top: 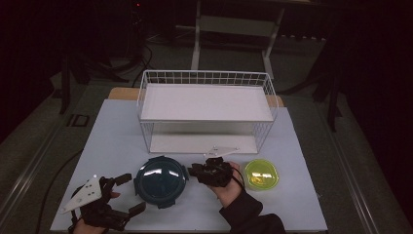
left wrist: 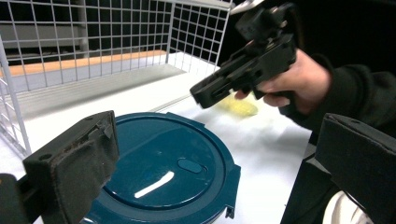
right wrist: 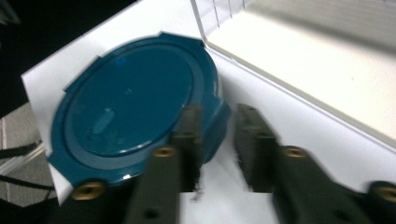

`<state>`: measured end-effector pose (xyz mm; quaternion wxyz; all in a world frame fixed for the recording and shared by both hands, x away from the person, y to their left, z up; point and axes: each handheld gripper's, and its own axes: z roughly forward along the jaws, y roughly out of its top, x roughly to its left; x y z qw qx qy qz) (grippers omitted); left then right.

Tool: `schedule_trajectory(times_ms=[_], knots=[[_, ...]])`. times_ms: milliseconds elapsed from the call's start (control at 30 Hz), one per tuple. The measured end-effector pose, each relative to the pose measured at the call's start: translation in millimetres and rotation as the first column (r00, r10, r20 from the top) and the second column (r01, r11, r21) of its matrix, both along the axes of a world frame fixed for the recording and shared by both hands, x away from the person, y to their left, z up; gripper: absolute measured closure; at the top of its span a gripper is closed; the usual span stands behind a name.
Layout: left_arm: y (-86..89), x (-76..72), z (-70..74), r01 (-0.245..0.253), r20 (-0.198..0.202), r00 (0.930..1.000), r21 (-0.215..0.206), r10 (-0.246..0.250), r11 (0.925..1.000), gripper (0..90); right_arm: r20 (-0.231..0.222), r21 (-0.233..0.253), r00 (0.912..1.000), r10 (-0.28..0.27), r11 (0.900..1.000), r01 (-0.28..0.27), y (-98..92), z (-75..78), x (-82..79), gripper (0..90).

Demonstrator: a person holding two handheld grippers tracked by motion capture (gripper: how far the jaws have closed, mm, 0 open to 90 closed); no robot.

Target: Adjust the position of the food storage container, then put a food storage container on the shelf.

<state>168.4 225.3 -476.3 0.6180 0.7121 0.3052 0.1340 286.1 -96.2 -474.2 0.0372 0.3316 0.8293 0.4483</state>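
So both grippers are closing in on the round teal container (top: pixel 160 181), which sits at lower centre of the high view on the white table (top: pixel 302 204), just in front of the wire rack (top: pixel 207 109). The left gripper (top: pixel 127 194) comes in from the lower left with its jaws spread wide and nothing in them. The right gripper (top: pixel 195 170) is right at the container's right edge, jaws only a narrow gap apart and empty.

If it's a two-sided lift, I'd say get the right jaws squarely over the rim tab before squeezing, and bring the left ones in level on the opposite side so the lid doesn't tip.

The right gripper view is the one that shows one jaw overlapping the teal rim (right wrist: pixel 212 116); it's a bit blurry, so I can't tell whether it's touching. The left gripper view shows the lid's little oval vent (left wrist: pixel 189 165). From above you also get the yellow-green lidded container (top: pixel 261 174), off to the right.
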Motion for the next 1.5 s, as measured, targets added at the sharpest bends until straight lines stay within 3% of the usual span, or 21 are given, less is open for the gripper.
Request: schedule_trajectory(times_ms=[67,100,233,500,733,767,833,900,967,1000,1067,1100,1133,1167,1200,1267,1333,1400,1433,1467,1500], knots=[[-3.6,-0.1,5.7,0.011,-0.036,0.9993,0.039,-0.009,0.9992,0.0,0.008,0.007,1.0000,-0.001,1.000,0.001,-0.8,1.3,-1.0,62.8],[-5.1,-0.7,7.3,0.009,-0.039,0.9992,0.048,-0.007,0.9988,0.0,0.045,0.051,0.9988,-0.018,0.999,0.016,-3.6,6.7,-3.3,40.0],[-9.1,-2.5,17.0,0.007,-0.036,0.9993,0.078,-0.005,0.9970,0.0,0.065,0.103,0.9978,-0.012,0.995,0.005,-8.0,15.2,-5.6,16.8],[10.3,3.9,22.6,-0.050,-0.105,0.9931,0.042,0.054,0.9979,0.0,0.094,0.145,0.9955,-0.009,0.989,-0.005,-16.5,25.8,-6.7,14.8],[31.1,18.5,16.4,-0.109,-0.249,0.9629,-0.001,0.105,0.9941,0.0,0.107,0.139,0.9942,0.012,0.990,-0.027,-19.2,18.6,5.6,14.1],[31.1,18.5,16.4,-0.109,-0.249,0.9629,-0.001,0.105,0.9941,0.0,0.098,0.134,0.9952,0.011,0.991,-0.024,-18.8,17.1,6.7,14.2],[32.9,24.7,8.7,-0.134,-0.317,0.9400,-0.002,0.127,0.9910,0.0,0.043,0.141,0.9990,0.011,0.990,-0.017,-18.1,13.5,9.9,14.2],[32.9,28.1,3.4,-0.156,-0.345,0.9275,-0.008,0.144,0.9877,0.0,0.001,0.139,0.9999,0.017,0.990,-0.017,-16.5,10.5,12.8,13.5],[32.7,29.2,1.5,-0.160,-0.356,0.9226,-0.006,0.147,0.9871,0.0,-0.022,0.140,0.9996,0.019,0.990,-0.015,-14.1,8.2,15.1,13.3],[31.3,33.6,-4.3,-0.184,-0.418,0.8934,-0.004,0.166,0.9829,0.0,-0.060,0.160,0.9975,0.038,0.987,-0.028,-13.1,6.5,17.0,13.0],[31.6,36.2,-9.6,-0.185,-0.467,0.8724,-0.043,0.144,0.9819,2.5,-0.092,0.156,0.9948,0.043,0.987,-0.028,-10.1,4.2,18.4,13.6],[31.6,36.2,-9.6,-0.185,-0.467,0.8724,-0.043,0.144,0.9819,3.0,-0.107,0.159,0.9931,0.048,0.987,-0.030,-9.1,3.2,18.9,13.6],[31.1,40.2,-16.1,-0.200,-0.537,0.8301,-0.035,0.150,0.9791,4.6,-0.118,0.152,0.9917,0.051,0.988,-0.032,-7.4,0.9,20.0,14.1],[31.1,40.2,-16.1,-0.200,-0.537,0.8301,-0.035,0.150,0.9791,5.9,-0.118,0.152,0.9917,0.051,0.988,-0.032,-7.4,0.9,20.0,14.1],[32.4,42.3,-20.6,-0.210,-0.575,0.8059,-0.055,0.141,0.9762,5.9,-0.134,0.152,0.9894,0.056,0.988,-0.036,-6.2,-0.7,21.1,14.2],[34.3,44.3,-24.8,-0.216,-0.612,0.7795,-0.065,0.132,0.9742,11.6,-0.157,0.157,0.9858,0.061,0.987,-0.036,-4.7,-3.0,22.5,16.4],[37.6,47.5,-31.9,-0.232,-0.666,0.7375,-0.091,0.114,0.9686,14.9,-0.157,0.153,0.9855,0.063,0.987,-0.039,-3.9,-3.7,22.3,16.9],[39.9,49.6,-37.6,-0.243,-0.704,0.7031,-0.104,0.102,0.9644,18.4,-0.158,0.147,0.9851,0.067,0.988,-0.044,-3.0,-4.5,21.8,17.3],[39.9,49.6,-37.6,-0.243,-0.704,0.7031,-0.104,0.102,0.9644,20.5,-0.158,0.147,0.9851,0.067,0.988,-0.044,-3.0,-4.5,21.8,17.3],[41.6,52.6,-46.0,-0.244,-0.748,0.6609,-0.140,0.059,0.9598,20.5,-0.158,0.143,0.9852,0.066,0.989,-0.043,-2.8,-4.6,21.5,17.7],[41.2,53.6,-48.7,-0.238,-0.755,0.6535,-0.141,0.051,0.9611,28.0,-0.162,0.144,0.9847,0.064,0.989,-0.041,-3.3,-4.6,21.5,18.2]])
